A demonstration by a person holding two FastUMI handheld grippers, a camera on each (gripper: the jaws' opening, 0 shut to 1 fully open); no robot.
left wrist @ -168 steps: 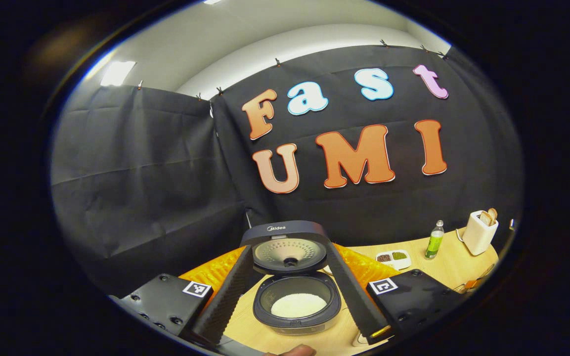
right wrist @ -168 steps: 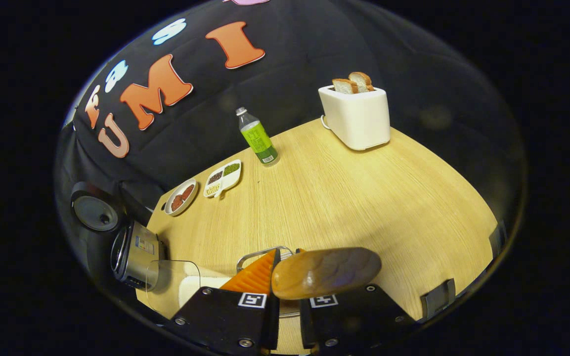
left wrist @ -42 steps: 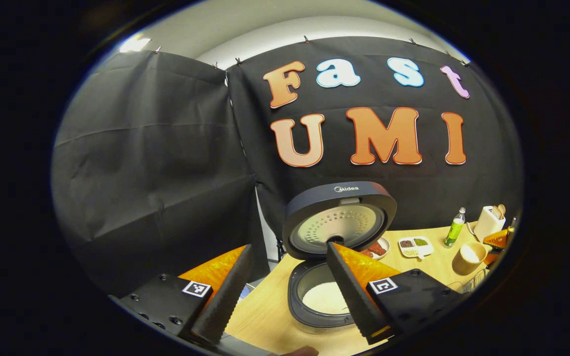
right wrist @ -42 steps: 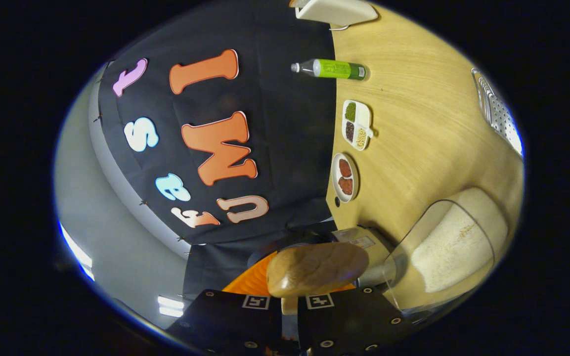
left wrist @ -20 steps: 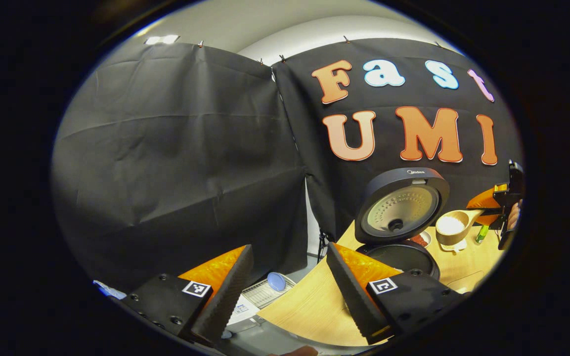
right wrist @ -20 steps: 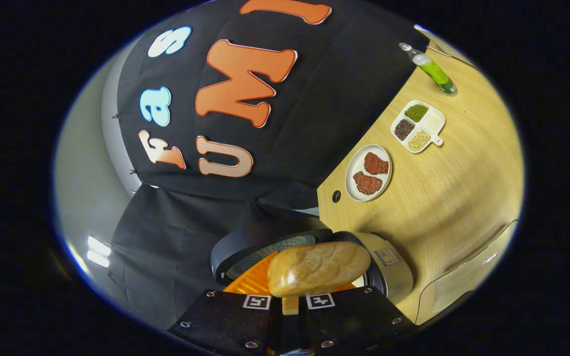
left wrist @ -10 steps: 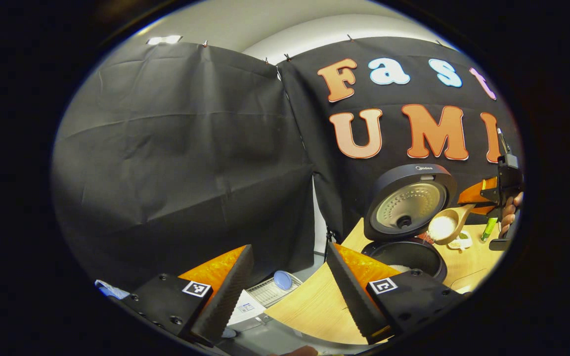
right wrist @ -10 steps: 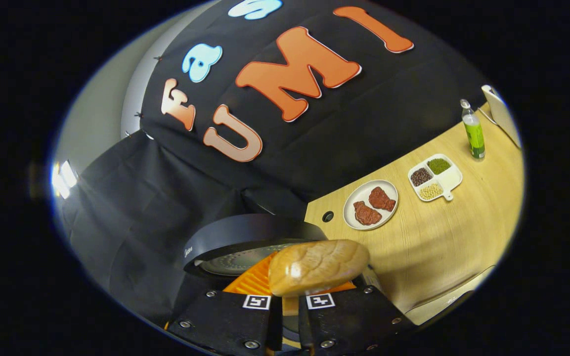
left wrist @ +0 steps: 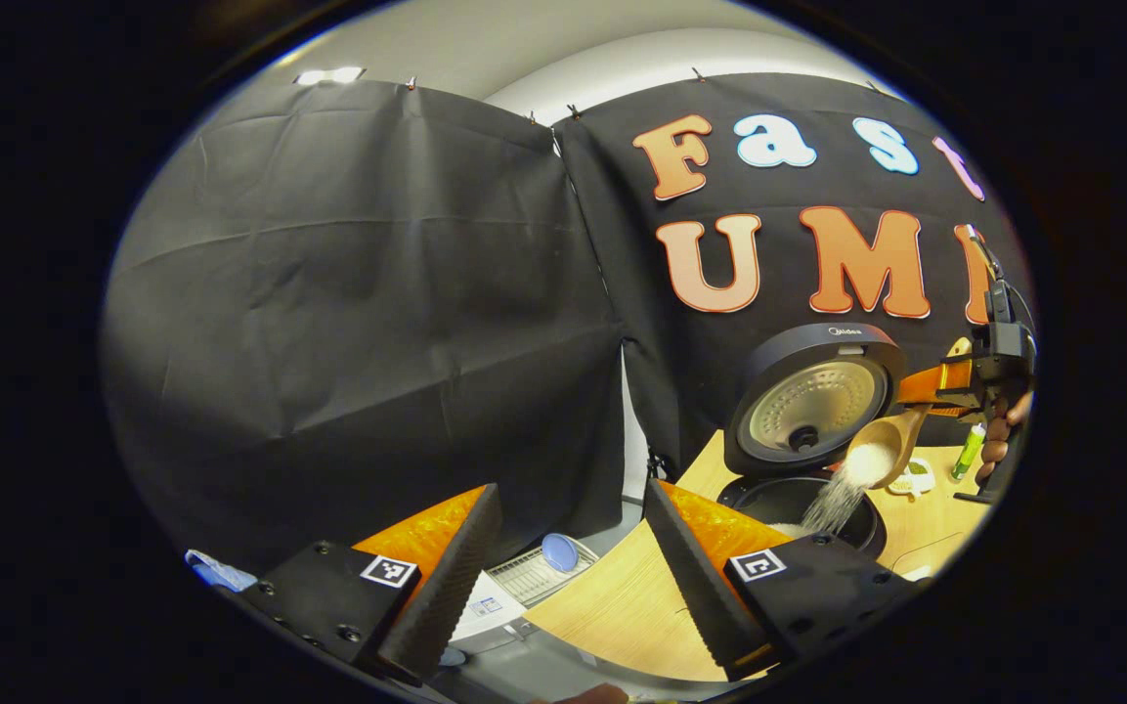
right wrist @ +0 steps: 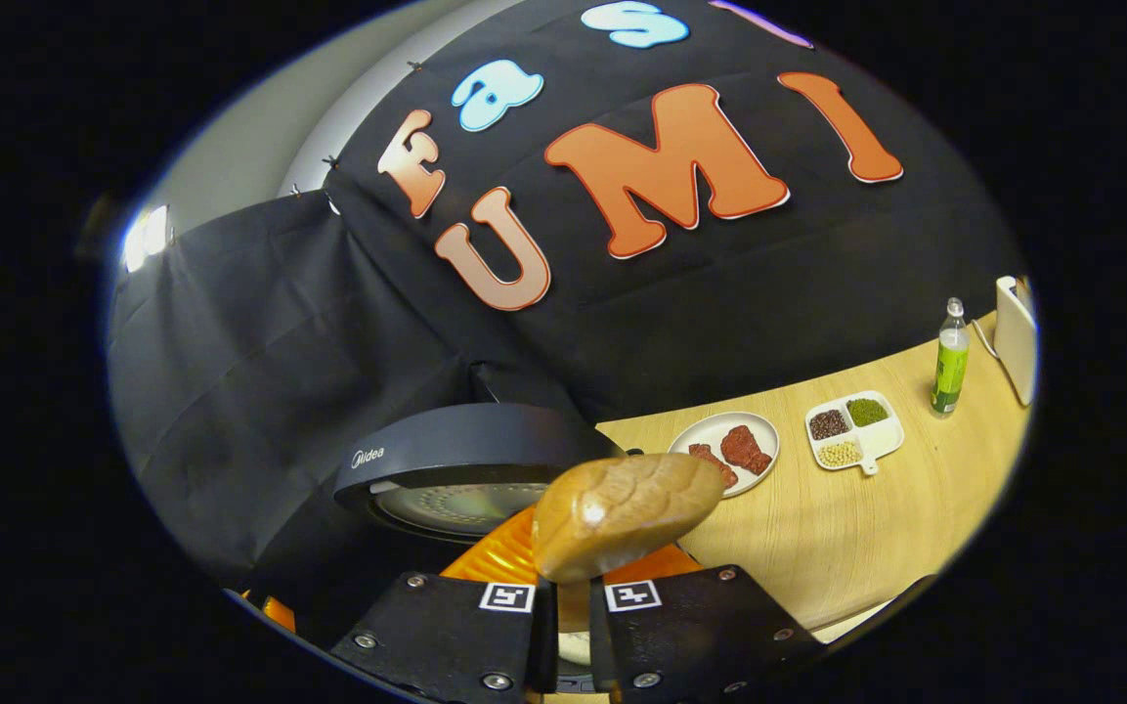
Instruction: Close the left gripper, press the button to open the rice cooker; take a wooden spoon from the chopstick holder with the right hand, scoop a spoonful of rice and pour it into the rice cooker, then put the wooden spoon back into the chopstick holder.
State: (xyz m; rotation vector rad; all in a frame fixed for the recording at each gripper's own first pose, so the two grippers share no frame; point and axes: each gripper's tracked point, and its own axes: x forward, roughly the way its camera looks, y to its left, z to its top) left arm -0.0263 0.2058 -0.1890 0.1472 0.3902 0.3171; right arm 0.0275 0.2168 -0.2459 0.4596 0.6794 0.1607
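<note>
I have the right gripper [right wrist: 563, 611] pinched hard on the handle of the wooden spoon [right wrist: 622, 513], its 2 fingers pressed on either side with the bowl's rounded back filling the foreground at 12 o'clock from the tips. In the left gripper view the same spoon [left wrist: 884, 450] hangs tilted, bowl down toward 7 o'clock, and a stream of rice [left wrist: 832, 499] falls from it into the rice cooker [left wrist: 802, 504], whose lid [left wrist: 812, 396] stands up open behind it. So the pot lies directly beneath the bowl, and the spoon's long axis runs from the right gripper [left wrist: 954, 386] at 2 o'clock down to the pot at 8 o'clock. I judge the pour is nearly through; next the spoon must go back to the chopstick holder, and the right hand is the one carrying it. My left gripper [left wrist: 573, 577] is spread wide, holding nothing, parked off the near edge of the table [left wrist: 612, 606] with the cooker at 2 o'clock from it.
</note>
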